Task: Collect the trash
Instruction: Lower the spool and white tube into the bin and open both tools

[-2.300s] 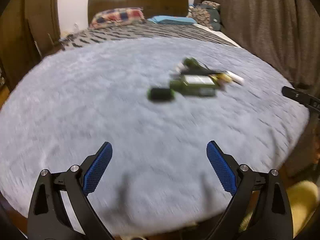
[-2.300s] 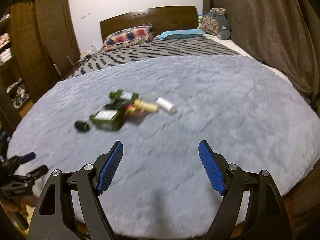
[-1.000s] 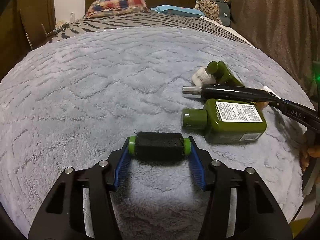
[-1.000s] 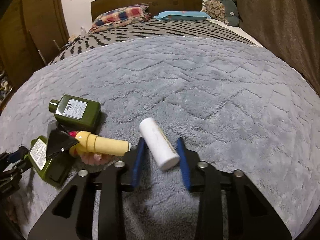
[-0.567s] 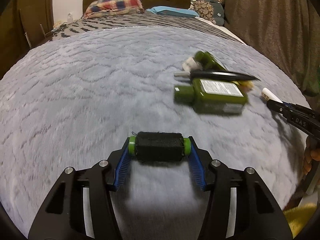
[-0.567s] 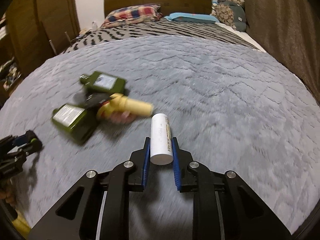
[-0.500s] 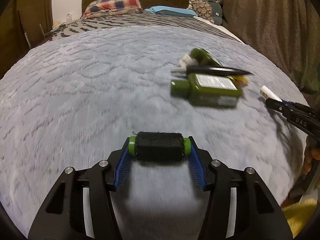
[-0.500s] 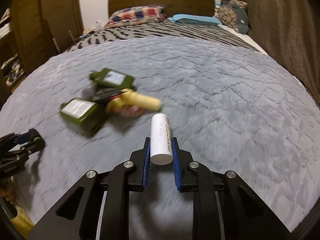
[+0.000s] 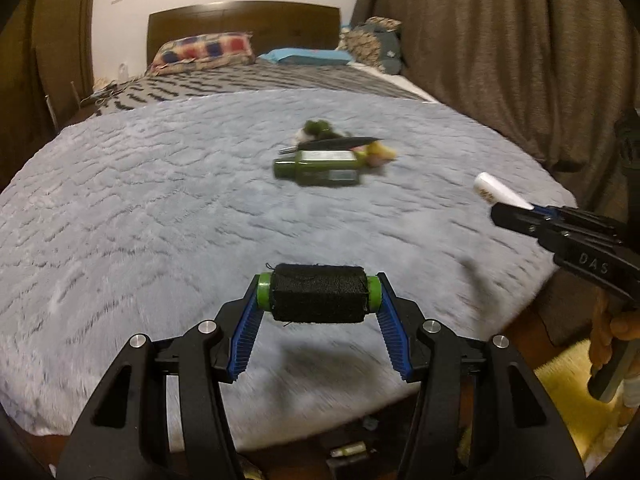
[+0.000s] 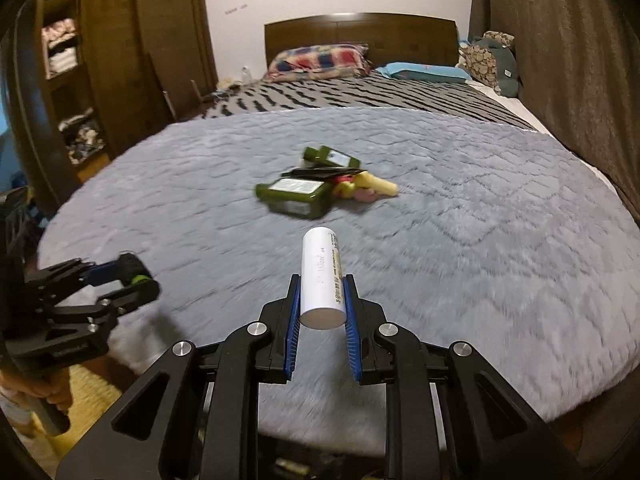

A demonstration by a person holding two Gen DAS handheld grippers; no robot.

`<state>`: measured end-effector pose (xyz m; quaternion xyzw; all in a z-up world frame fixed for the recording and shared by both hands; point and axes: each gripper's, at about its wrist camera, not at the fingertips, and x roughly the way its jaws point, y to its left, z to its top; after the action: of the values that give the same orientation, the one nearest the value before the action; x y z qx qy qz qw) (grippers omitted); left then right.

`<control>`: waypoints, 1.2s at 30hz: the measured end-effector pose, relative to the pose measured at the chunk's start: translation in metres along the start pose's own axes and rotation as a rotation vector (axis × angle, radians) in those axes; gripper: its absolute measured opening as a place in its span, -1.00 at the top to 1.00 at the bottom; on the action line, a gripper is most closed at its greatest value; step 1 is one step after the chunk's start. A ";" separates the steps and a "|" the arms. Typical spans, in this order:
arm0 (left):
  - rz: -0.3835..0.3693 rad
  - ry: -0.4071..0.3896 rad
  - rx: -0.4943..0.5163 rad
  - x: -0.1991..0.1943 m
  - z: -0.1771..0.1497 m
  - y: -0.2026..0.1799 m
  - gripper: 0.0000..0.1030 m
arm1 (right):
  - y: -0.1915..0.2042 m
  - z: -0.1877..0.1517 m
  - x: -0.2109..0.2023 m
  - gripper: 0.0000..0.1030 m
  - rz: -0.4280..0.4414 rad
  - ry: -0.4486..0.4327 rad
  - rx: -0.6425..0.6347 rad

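The left gripper (image 9: 319,309) pinches a light, stiff black spool (image 9: 319,293) endwise, while the right gripper (image 10: 319,317) clamps a light, slippery white tube (image 10: 321,278) midway.

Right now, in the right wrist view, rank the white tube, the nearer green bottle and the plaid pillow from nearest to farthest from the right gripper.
1. White tube: clamped in the right gripper.
2. Nearer green bottle: mid-blanket, slightly left.
3. Plaid pillow: at the headboard, farthest.
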<state>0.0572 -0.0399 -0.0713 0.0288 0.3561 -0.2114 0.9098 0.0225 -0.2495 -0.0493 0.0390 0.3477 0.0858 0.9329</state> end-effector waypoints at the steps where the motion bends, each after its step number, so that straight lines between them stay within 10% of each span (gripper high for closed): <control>1: -0.013 -0.006 0.012 -0.009 -0.006 -0.007 0.00 | 0.002 -0.007 -0.008 0.59 0.011 -0.002 0.012; 11: -0.068 0.023 0.051 -0.025 -0.060 -0.036 0.00 | 0.004 -0.080 -0.026 0.59 -0.006 0.048 0.108; 36: -0.088 0.443 -0.008 0.113 -0.182 -0.024 0.00 | 0.004 -0.207 0.097 0.59 -0.016 0.475 0.186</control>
<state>0.0058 -0.0658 -0.2792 0.0554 0.5490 -0.2380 0.7993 -0.0414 -0.2245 -0.2670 0.1006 0.5637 0.0528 0.8181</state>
